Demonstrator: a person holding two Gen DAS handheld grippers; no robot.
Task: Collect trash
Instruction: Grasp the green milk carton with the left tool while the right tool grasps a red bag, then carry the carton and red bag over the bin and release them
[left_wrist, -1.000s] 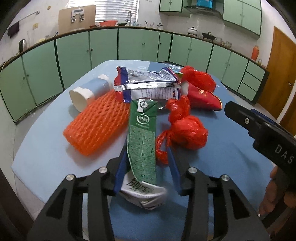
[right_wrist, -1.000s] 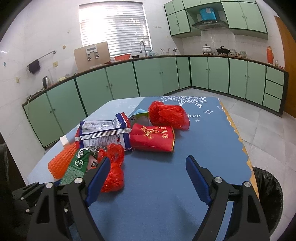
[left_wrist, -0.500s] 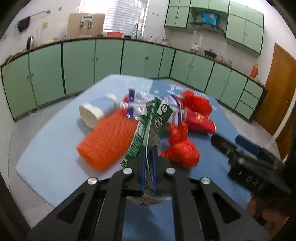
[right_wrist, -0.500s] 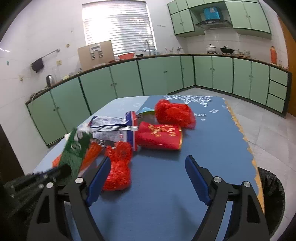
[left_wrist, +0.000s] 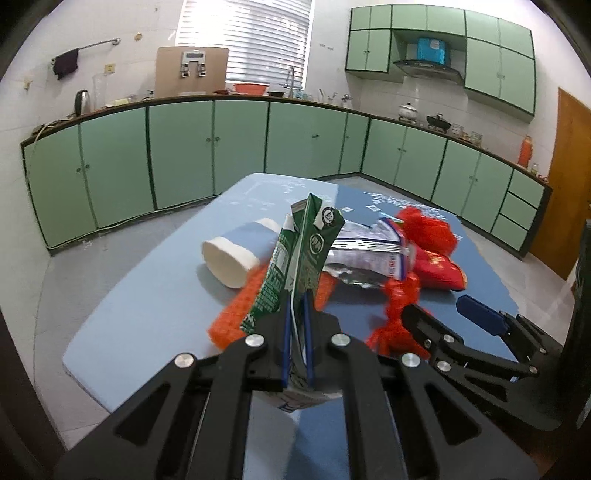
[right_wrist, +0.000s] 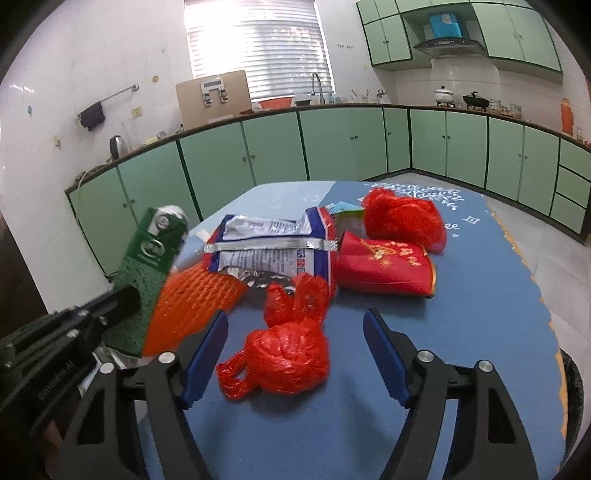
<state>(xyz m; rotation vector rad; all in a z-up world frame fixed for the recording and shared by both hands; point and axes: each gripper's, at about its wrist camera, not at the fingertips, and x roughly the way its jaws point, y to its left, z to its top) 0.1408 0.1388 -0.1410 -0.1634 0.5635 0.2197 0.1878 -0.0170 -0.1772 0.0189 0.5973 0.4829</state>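
My left gripper (left_wrist: 296, 306) is shut on a flattened green milk carton (left_wrist: 308, 251) and holds it upright above the blue table (left_wrist: 147, 310); the carton also shows at the left of the right wrist view (right_wrist: 147, 266). My right gripper (right_wrist: 295, 332) is open, its jaws on either side of a knotted red plastic bag (right_wrist: 291, 347) lying on the table. Behind lie an orange foam net (right_wrist: 192, 299), a silver and blue snack wrapper (right_wrist: 273, 247), a red paper cup (right_wrist: 384, 266), a second red bag (right_wrist: 402, 218) and a white and blue cup (left_wrist: 236, 254).
A black bin (right_wrist: 572, 398) stands on the floor off the table's right edge. Green cabinets (left_wrist: 184, 147) line the walls behind the table. The right gripper's arm shows at the lower right of the left wrist view (left_wrist: 480, 343).
My left gripper closed on the green carton and lifted it upright off the table. My right gripper moved forward so the knotted red bag now lies between its open jaws.
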